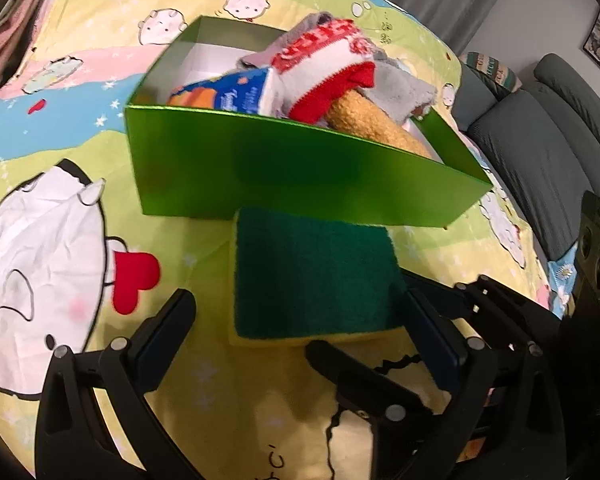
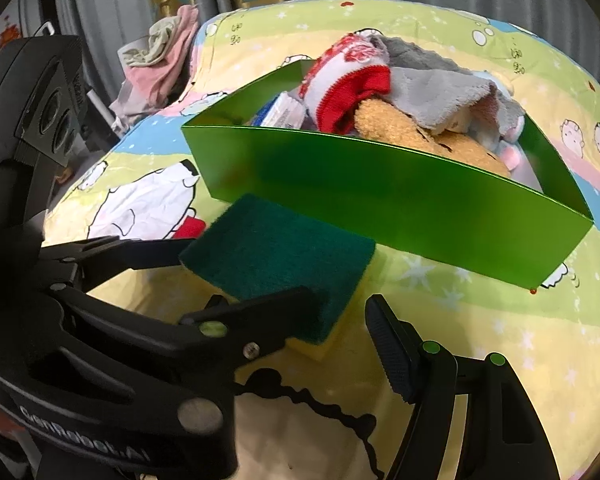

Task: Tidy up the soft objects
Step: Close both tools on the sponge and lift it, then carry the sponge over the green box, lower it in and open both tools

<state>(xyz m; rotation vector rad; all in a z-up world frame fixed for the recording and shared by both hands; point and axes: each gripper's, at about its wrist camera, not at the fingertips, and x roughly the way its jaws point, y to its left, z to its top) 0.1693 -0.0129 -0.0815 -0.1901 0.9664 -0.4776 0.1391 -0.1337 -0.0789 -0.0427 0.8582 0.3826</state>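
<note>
Sponge [image 1: 314, 276], dark green on top and yellow beneath, lay flat on the cartoon-print bedspread [image 1: 40, 280] between the spread jaws of the left gripper [image 1: 296, 312], whose fingers flanked its 2 sides without clearly pressing it. The right gripper [image 2: 340, 312] stood with its jaws apart, 1 finger [image 2: 260, 320] over the sponge's near corner. Just beyond both, touching the sponge's far edge, sat the green box [image 1: 292, 176] holding a red-and-white sock [image 1: 320, 68], a grey cloth [image 2: 432, 92] and a tan plush [image 2: 412, 136].
</note>
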